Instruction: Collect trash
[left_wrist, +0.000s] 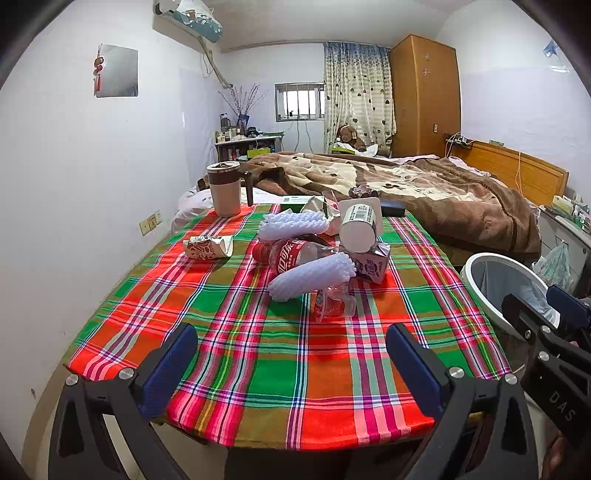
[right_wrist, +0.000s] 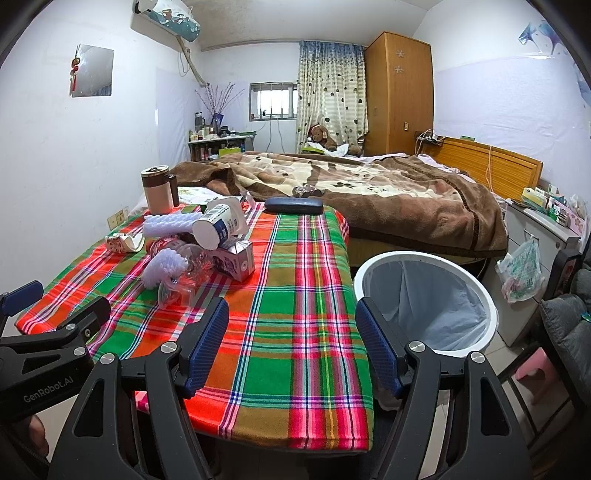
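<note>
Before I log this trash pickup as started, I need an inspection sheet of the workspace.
Surface: plaid tablecloth covers the table; near half bare.
Job's things: trash pile toward the far left: cola bottle, two foam fruit nets, white cup on its side, purple carton, clear plastic cup, crumpled paper cup. Lined white bin stands beside the table's right edge.
Clutter: lidded mug, dark case.
Grippers: left gripper and right gripper both open, empty, short of the pile.
Cables: cords hang on the far wall and the headboard.
Surroundings: bed with brown blanket, wardrobe, curtain.
</note>
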